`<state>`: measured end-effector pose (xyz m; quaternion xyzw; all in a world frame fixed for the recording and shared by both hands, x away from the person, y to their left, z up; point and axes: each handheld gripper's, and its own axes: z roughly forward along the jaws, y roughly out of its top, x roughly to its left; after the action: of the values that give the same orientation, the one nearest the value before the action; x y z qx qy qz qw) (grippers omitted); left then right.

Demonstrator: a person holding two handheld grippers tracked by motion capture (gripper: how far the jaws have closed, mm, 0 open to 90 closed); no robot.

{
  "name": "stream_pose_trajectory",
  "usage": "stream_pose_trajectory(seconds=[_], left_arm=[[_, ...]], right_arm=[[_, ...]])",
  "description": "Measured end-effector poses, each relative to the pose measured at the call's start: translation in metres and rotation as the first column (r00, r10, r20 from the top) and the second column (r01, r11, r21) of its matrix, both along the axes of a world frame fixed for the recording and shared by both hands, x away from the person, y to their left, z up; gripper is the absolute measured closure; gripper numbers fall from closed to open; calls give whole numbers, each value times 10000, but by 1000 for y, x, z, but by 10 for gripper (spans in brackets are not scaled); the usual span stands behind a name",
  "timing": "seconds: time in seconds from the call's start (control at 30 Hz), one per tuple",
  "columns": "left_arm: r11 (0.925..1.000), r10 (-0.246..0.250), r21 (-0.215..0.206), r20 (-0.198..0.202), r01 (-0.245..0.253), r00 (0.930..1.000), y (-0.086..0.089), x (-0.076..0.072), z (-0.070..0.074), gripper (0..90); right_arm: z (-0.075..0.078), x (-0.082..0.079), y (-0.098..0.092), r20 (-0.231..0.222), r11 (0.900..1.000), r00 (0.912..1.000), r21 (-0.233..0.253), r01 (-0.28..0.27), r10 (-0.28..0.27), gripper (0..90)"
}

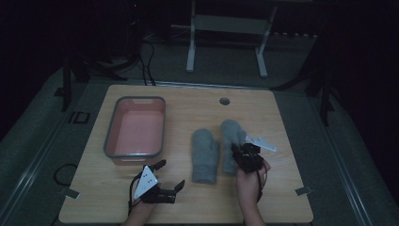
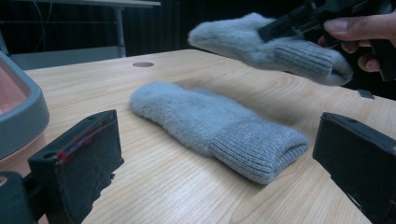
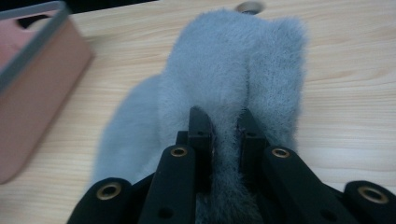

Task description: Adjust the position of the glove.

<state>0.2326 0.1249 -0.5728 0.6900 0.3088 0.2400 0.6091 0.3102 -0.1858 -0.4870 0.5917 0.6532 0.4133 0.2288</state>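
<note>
Two grey fuzzy mittens are in the middle of the wooden table point(image 1: 277, 197). One mitten point(image 1: 204, 157) point(image 2: 210, 121) lies flat, cuff toward me. My right gripper point(image 1: 241, 153) point(image 3: 224, 119) is shut on the second mitten point(image 1: 230, 132) point(image 3: 233, 60) near its cuff and holds it off the table, just right of the first. In the left gripper view this raised mitten point(image 2: 261, 39) hangs in the air at the upper right. My left gripper point(image 1: 170, 174) point(image 2: 219, 128) rests near the front edge, open wide and holding nothing, and points toward the lying mitten point(image 3: 123, 133).
A pink tub with a grey rim point(image 1: 110, 127) point(image 2: 23, 112) point(image 3: 42, 79) stands on the table's left half. A round cable hole point(image 1: 224, 101) is at the table's far edge. A white table frame point(image 1: 190, 47) stands on the floor behind.
</note>
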Motion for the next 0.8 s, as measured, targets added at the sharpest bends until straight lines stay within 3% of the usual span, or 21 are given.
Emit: stream_pose_trajectory(seconds=[0.1,0.37,0.67,0.8], left_arm=[[9999,-16,146,53,15,10000,-1,0,0,15],[9997,20,238,131,-23,9999,-2,-1,0,15],[9995,-20,322,142,15,9999,-4,0,0,15],[9993,-21,367,153,16,9999,-4,0,1,15]], right_arm=[[-3,1,19,-187,9993,9996,322,-210,216,804],[-9,-7,63,-354,9984,9981,244,-502,510,804],[-19,-4,83,-658,9975,9965,506,-488,521,802],[-27,-2,91,-753,9982,9954,141,-581,590,801]])
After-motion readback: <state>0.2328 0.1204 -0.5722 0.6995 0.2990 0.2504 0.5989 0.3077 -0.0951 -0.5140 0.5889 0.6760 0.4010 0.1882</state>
